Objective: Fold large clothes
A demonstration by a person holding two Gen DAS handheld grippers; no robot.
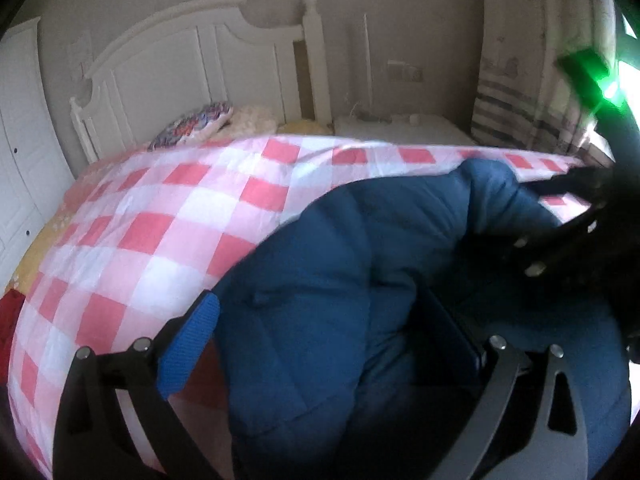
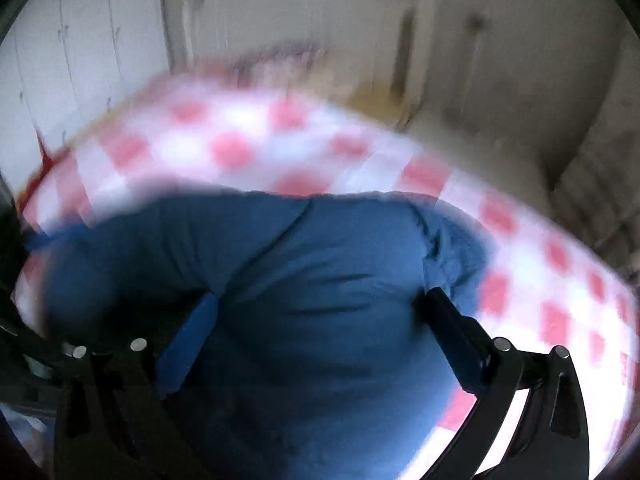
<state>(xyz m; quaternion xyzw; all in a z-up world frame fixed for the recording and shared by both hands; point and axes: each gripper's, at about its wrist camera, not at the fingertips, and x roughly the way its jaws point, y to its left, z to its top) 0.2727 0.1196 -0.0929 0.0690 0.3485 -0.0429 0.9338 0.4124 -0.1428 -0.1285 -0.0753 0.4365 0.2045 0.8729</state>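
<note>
Blue-padded left gripper (image 1: 320, 344) spread wide over a blue padded jacket (image 1: 340, 280), pads clear of the cloth. Right gripper (image 2: 316, 320) likewise spread, hovering over the same jacket, view blurred. Jacket heaped near, on a pink-and-white checked cover (image 1: 160, 208). White headboard (image 1: 192, 52) far left.

The puffy blue jacket (image 1: 340, 280) bulks up across the near bed; left of it the checked quilt (image 1: 160, 220) lies bare. Beyond the jacket, pillows (image 1: 192, 128) and headboard (image 1: 180, 60) block passage.
</note>
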